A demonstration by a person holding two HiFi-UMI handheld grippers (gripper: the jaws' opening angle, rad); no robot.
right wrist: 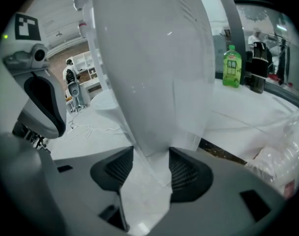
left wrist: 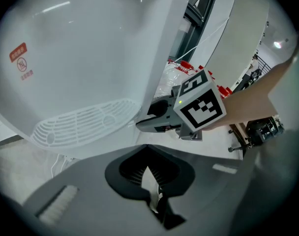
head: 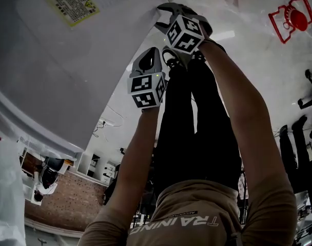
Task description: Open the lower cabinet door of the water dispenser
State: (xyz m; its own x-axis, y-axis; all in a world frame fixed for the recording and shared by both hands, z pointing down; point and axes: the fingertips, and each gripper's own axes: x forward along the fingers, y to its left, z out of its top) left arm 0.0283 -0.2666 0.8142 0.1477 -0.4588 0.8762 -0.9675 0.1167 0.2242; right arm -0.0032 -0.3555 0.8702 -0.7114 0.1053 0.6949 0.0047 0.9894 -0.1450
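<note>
The white water dispenser [head: 69, 60] fills the left of the head view, with a yellow label [head: 71, 5] on it. My right gripper [head: 165, 8] is at its right edge. In the right gripper view the thin edge of the white cabinet door [right wrist: 154, 73] runs down between that gripper's [right wrist: 148, 163] pads, whose jaws stand wide around it. My left gripper [head: 152, 53] hangs just below and left of the right one, close to the dispenser's side. Its jaws [left wrist: 149, 150] are shut with nothing in them. From the left gripper view the right gripper [left wrist: 142, 123] reaches the door's edge.
A vent grille [left wrist: 85, 122] and a red label [left wrist: 21, 60] mark the dispenser's white panel. A green bottle [right wrist: 231, 65] and a dark flask [right wrist: 257, 68] stand on a white surface behind. A clear plastic bag [right wrist: 282, 166] lies lower right. My legs [head: 197, 127] stand beside the dispenser.
</note>
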